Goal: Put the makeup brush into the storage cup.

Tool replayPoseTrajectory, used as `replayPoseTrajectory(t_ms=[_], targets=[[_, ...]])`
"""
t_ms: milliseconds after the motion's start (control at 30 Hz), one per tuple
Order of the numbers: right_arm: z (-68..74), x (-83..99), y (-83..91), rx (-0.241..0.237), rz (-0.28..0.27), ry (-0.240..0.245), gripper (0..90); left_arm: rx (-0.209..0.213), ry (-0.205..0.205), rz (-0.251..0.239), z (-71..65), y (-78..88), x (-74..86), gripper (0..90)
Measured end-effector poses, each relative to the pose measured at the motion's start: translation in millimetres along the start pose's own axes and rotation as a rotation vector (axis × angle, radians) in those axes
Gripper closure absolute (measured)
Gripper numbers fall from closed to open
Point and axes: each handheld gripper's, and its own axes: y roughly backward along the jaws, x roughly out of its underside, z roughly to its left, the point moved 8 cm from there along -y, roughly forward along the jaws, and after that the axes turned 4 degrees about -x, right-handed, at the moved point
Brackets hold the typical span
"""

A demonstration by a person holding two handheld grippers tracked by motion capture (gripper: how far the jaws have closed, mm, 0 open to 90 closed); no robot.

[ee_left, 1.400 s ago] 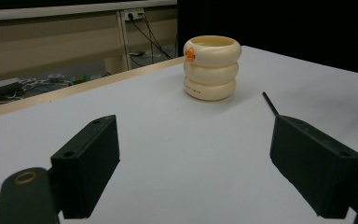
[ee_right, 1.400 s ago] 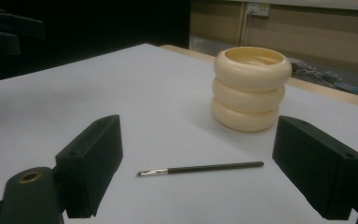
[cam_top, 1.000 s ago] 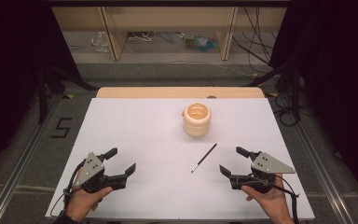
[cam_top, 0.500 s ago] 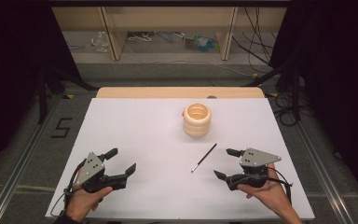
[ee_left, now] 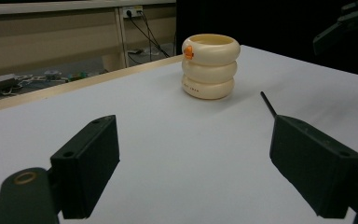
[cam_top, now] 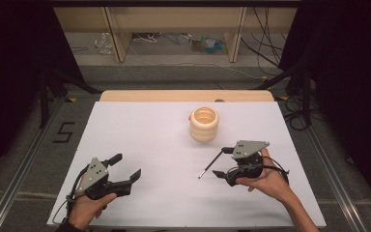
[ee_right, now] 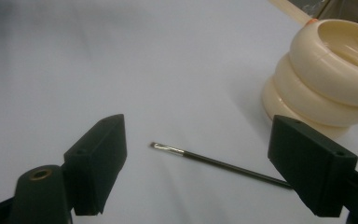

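A thin black brush (cam_top: 209, 166) lies slanted on the white table (cam_top: 145, 130), its pale tip toward me. My right gripper (cam_top: 222, 162) hovers over its handle end, open, its jaws having just closed a little. The brush (ee_right: 214, 161) lies on the table between the jaws, and the pads do not press on it. A cream cup (cam_top: 204, 123) made of stacked rings, with a small orange mark, stands upright behind the brush. At the front left my left gripper (cam_top: 127, 165) is held low over the table, open and holding nothing. From there the cup (ee_left: 210, 65) and the brush handle (ee_left: 268, 103) lie ahead.
A wooden strip (cam_top: 186, 95) runs along the table's far edge. Beyond it are shelf legs (cam_top: 117, 34) and loose cables (cam_top: 270, 53) on the floor. A "5" mark (cam_top: 64, 131) sits on the floor at the left. The other hand's gripper (ee_left: 349, 28) shows at the left gripper view's upper right.
My right gripper has moved left and slightly up from the table's right side to over the brush's handle. The left gripper, cup and brush have stayed put.
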Motion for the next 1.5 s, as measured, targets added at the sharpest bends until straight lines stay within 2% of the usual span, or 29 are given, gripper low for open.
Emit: replayPoseTrajectory(t_ms=[67, 133, 300, 400, 433, 567, 600, 667, 733, 967, 1067, 1133, 1200, 1300, 1367, 1400, 1500], targets=[[-3.5, -2.9, -4.7, -0.016, 0.031, 0.012, 21.4, 0.001, 0.002, 0.001, 0.1, -0.2, 0.3, 15.7], [-5.6, -4.1, -6.1, -0.014, 0.036, 0.012, 21.4, 0.001, 0.002, 0.002, 0.3, -0.3, 0.6, 15.6], [-15.3, -10.0, -16.4, -0.051, 0.076, 0.020, 20.7, 0.000, 0.009, 0.003, 0.4, -0.9, 0.9, 15.6], [-15.9, -12.1, -20.5, -0.069, 0.099, 0.026, 20.8, -0.002, 0.009, 0.003, 0.6, -1.1, 1.1, 15.6], [-15.1, -15.0, -25.6, -0.084, 0.125, 0.038, 20.9, -0.002, 0.009, 0.003, 0.6, -1.1, 1.2, 15.7], [-14.6, -18.8, -32.0, -0.105, 0.142, 0.051, 21.0, -0.002, 0.008, 0.003, 1.0, -0.7, 1.1, 15.6], [-15.3, -19.8, -36.7, -0.114, 0.163, 0.066, 20.9, -0.002, 0.001, 0.004, 1.3, -0.4, 1.2, 15.7], [-16.1, -20.2, -39.2, -0.120, 0.181, 0.073, 20.9, -0.003, 0.019, 0.000, 0.6, -0.4, 1.0, 15.7], [-16.4, -20.3, -40.3, -0.129, 0.187, 0.075, 20.8, -0.004, 0.009, 0.001, 1.4, -0.3, 0.9, 15.6], [-24.2, -15.3, -49.1, -0.136, 0.245, 0.078, 20.9, -0.001, 0.007, 0.003, 0.6, -1.2, 1.4, 15.7], [-25.9, -9.5, -53.2, -0.159, 0.283, 0.067, 21.3, -0.005, 0.006, 0.005, 2.1, -0.8, 1.6, 15.7], [-25.8, -8.7, -54.0, -0.162, 0.287, 0.069, 21.6, -0.005, 0.003, 0.007, 2.4, -0.6, 2.1, 15.7], [-24.8, -3.7, -57.3, -0.186, 0.325, 0.080, 22.6, -0.004, 0.008, 0.003, 2.3, -0.7, 1.5, 15.7], [-25.2, -0.7, -59.6, -0.194, 0.343, 0.083, 22.3, 0.003, 0.006, 0.000, 1.6, -0.3, 1.1, 15.6], [-25.7, 1.6, -62.4, -0.203, 0.354, 0.078, 22.2, 0.004, 0.019, -0.004, 0.0, -0.3, 0.5, 15.6], [-26.1, 2.2, -63.2, -0.204, 0.358, 0.078, 22.2, 0.007, -0.002, -0.004, 0.5, -0.2, 0.1, 15.6], [-28.8, 6.2, -65.7, -0.213, 0.379, 0.089, 22.6, 0.007, -0.005, -0.003, 0.4, -0.1, 0.5, 15.6]])
